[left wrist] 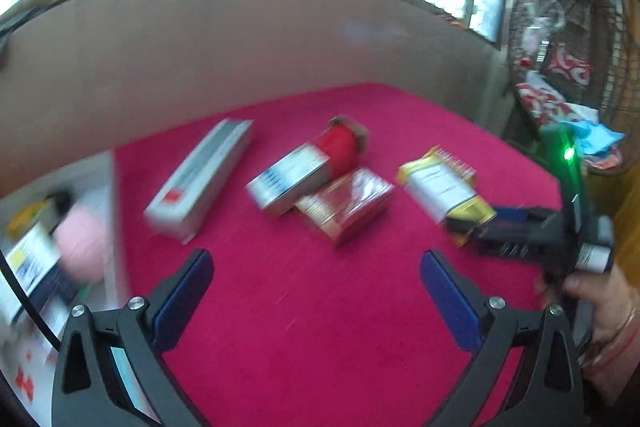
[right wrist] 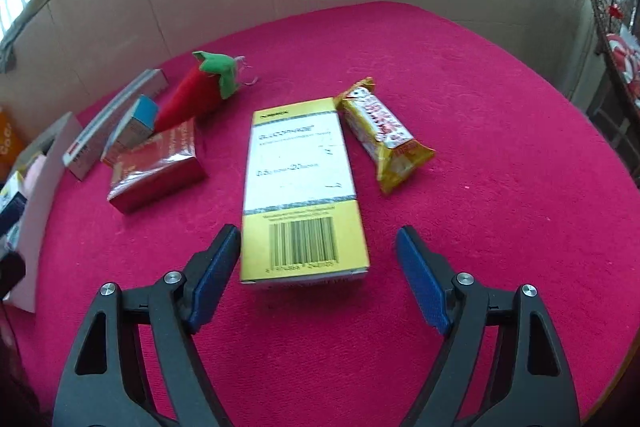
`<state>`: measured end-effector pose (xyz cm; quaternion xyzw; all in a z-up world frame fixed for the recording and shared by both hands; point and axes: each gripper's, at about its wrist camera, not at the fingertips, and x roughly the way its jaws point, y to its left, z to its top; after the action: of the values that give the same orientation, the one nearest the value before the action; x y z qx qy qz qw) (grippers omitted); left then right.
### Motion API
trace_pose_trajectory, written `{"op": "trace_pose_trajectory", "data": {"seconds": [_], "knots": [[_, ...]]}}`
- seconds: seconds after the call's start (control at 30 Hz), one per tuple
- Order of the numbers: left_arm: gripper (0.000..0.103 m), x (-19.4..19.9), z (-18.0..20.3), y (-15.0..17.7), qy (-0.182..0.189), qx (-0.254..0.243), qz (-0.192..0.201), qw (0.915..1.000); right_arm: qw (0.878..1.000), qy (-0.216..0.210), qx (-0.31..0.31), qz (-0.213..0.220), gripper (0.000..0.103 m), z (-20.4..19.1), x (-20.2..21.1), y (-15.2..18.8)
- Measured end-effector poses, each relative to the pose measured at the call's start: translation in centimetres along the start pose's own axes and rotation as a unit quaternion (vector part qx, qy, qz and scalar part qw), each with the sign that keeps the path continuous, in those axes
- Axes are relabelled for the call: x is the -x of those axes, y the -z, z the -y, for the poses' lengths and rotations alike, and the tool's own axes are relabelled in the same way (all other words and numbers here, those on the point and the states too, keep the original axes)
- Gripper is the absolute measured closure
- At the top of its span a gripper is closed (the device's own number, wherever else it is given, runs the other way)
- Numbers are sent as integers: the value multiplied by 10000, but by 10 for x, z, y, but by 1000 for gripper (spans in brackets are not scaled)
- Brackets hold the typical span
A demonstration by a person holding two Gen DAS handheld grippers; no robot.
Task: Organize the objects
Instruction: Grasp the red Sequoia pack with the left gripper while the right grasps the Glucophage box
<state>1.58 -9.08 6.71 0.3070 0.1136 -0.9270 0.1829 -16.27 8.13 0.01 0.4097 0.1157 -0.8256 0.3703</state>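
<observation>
The right gripper (right wrist: 318, 263) hangs over the near end of a yellow and white box (right wrist: 302, 187) that lies flat on the pink cloth (right wrist: 500, 147), its fingers spread to either side of the barcode end and pinching nothing. The left finger's blue pad (right wrist: 214, 275) sits just beside the box's left edge, perhaps touching it, while the right pad (right wrist: 420, 279) stands apart from the right edge with bare cloth between. The box's long axis runs straight away from the gripper, in line with the way the fingers point, so its short width lies across the gap. On that showing, a close would take the box across its narrow side, provided the gripper first shifts a little to the right to centre it. The left gripper (left wrist: 316, 291) is also spread wide and empty, above bare cloth, with the heap of a white carton (left wrist: 286, 181), a red packet (left wrist: 346, 205) and a stuffed chilli (left wrist: 340, 147) farther ahead of it, and a long white box (left wrist: 198, 181) off to its left. The right hand is plainly the nearer one to the yellow and white box. A white tray (right wrist: 32, 211) at the left edge already holds some items and looks like the likely place for sorted things. A gold snack bar (right wrist: 384, 133) lies just beyond the box's right corner, clear of the fingers.
</observation>
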Motion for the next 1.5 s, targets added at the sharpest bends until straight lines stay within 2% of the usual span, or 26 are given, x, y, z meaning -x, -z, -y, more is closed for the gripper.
{"op": "trace_pose_trajectory", "data": {"seconds": [0.07,0.17,0.27,0.47,0.7,0.83,0.93,1.0,1.07,1.2,1.23,1.27,1.3,1.33,1.5], "knots": [[0,-17,8,-14,332,-160,-82,9993,10000,-76,0,-2,20,1,0,0],[0,-46,12,-27,633,-268,-308,9972,9997,-227,-106,35,20,7,1,0],[0,-72,14,-36,731,-316,-519,9955,9983,-478,-303,100,20,17,-2,-5],[0,-114,11,-37,489,-547,-1140,9908,9957,-750,-515,174,20,26,-2,-6],[0,-142,21,-37,388,-754,-1328,9875,9950,-809,-557,187,20,27,-4,-5],[1,-134,34,-24,422,-1083,-1343,9841,9956,-762,-514,169,19,26,-5,-5],[10,-128,36,-21,423,-1156,-1275,9842,9980,-581,-240,94,19,16,-8,-8],[15,-128,36,-22,365,-1160,-1261,9845,9978,-665,0,33,20,8,-12,-12],[24,-127,34,-24,354,-1118,-1232,9854,9981,-588,160,40,20,2,-15,-18],[28,-128,28,-22,324,-972,-1180,9877,9986,-469,247,-41,21,2,-23,-26],[32,-126,29,-22,338,-976,-1164,9878,9986,-456,270,-50,23,1,-24,-26],[37,-124,29,-21,344,-978,-1148,9880,9986,-446,288,-37,38,0,-23,-26],[40,-124,30,-21,348,-987,-1137,9880,9986,-435,312,-20,45,-2,-24,-26],[48,-122,30,-20,359,-1002,-1118,9880,9985,-432,348,-23,45,-3,-24,-26],[50,-117,32,-17,308,-1003,-1079,9886,9975,-512,491,-42,45,-7,-23,-24]]}}
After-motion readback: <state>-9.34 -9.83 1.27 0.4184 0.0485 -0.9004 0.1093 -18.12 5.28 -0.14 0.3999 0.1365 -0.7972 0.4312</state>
